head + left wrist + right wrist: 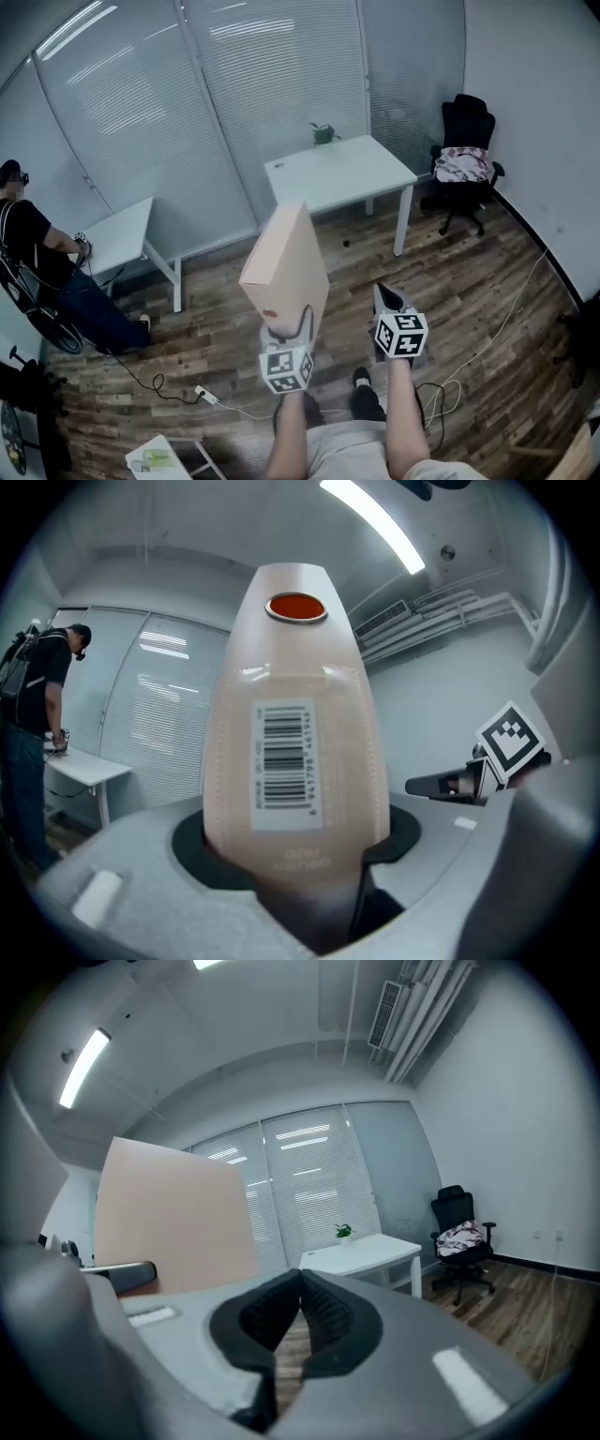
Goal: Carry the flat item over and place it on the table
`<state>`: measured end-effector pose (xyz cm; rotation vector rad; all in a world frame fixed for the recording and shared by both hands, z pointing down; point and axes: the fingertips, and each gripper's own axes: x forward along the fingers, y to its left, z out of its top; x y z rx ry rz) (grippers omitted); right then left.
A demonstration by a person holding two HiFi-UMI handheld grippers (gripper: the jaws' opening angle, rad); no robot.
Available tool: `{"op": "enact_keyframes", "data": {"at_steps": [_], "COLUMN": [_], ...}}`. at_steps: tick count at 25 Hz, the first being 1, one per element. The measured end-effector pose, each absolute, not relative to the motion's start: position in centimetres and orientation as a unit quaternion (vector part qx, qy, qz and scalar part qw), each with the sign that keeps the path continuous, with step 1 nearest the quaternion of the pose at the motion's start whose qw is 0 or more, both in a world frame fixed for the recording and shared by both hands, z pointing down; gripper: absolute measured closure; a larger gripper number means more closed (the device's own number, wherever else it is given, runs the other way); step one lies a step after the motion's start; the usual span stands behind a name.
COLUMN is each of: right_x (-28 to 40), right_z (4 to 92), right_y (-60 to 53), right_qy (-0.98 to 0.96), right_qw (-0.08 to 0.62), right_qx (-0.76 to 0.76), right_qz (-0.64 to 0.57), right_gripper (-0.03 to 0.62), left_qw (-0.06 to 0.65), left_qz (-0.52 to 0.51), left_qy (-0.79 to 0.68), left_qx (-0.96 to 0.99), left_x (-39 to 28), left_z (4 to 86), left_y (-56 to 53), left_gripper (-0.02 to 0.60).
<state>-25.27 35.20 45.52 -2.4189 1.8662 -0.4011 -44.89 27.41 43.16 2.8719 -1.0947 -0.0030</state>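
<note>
Two hand-held grippers at lower centre of the head view, raised above a wooden floor (pixel 487 281). Left gripper (pixel 287 330) clamped on the lower end of a flat beige box (pixel 286 262), jaws spread wide around its thickness, one on each side.

Box standing on end at mid-frame, carried clear of the floor and well apart from the white table (pixel 342 173) at upper centre. In the left gripper view, narrow edge of the box filling the middle of the frame, with a barcode label (pixel 286 752) at mid-height and a round red sticker (pixel 296 607) near the top.

Right gripper (pixel 387 298) just right of the box and not touching it, jaws closed together on nothing, dark pads meeting tip to tip in the right gripper view.

Small potted plant (pixel 323 133) at the far edge of the white table. Black office chair (pixel 466 155) at upper right, near the table, with a patterned cloth (pixel 461 165) draped on its seat.

Second white table (pixel 122 234) at left, against a glass wall with blinds (pixel 234 84). Person (pixel 37 262) in dark clothing beside it at the left edge of the frame. White power strip (pixel 208 397) and trailing cables on the floor at lower left.
</note>
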Motion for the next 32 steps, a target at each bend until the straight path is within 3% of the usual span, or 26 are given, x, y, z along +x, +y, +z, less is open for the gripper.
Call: {"op": "enact_keyframes", "data": {"at_steps": [14, 22, 32], "right_x": [-14.8, -9.3, -1.6], "right_z": [42.6, 46.1, 46.4], "right_y": [23.0, 22.6, 19.2], "right_qy": [0.678, 0.659, 0.635], "right_qw": [-0.046, -0.072, -0.037], "right_qx": [-0.73, -0.741, -0.764], "right_qz": [-0.08, -0.108, -0.11], "right_gripper": [0.593, 0.593, 0.592], "left_qw": [0.014, 0.032, 0.018], "left_qz": [0.0, 0.008, 0.023], "left_qy": [-0.37, -0.378, -0.403], "left_qx": [0.929, 0.925, 0.915], "left_x": [-34.4, -30.7, -25.6], "left_z": [40.2, 41.6, 42.7], "left_y": [16.0, 12.1, 7.0], "left_gripper": [0.298, 0.298, 0.298]}}
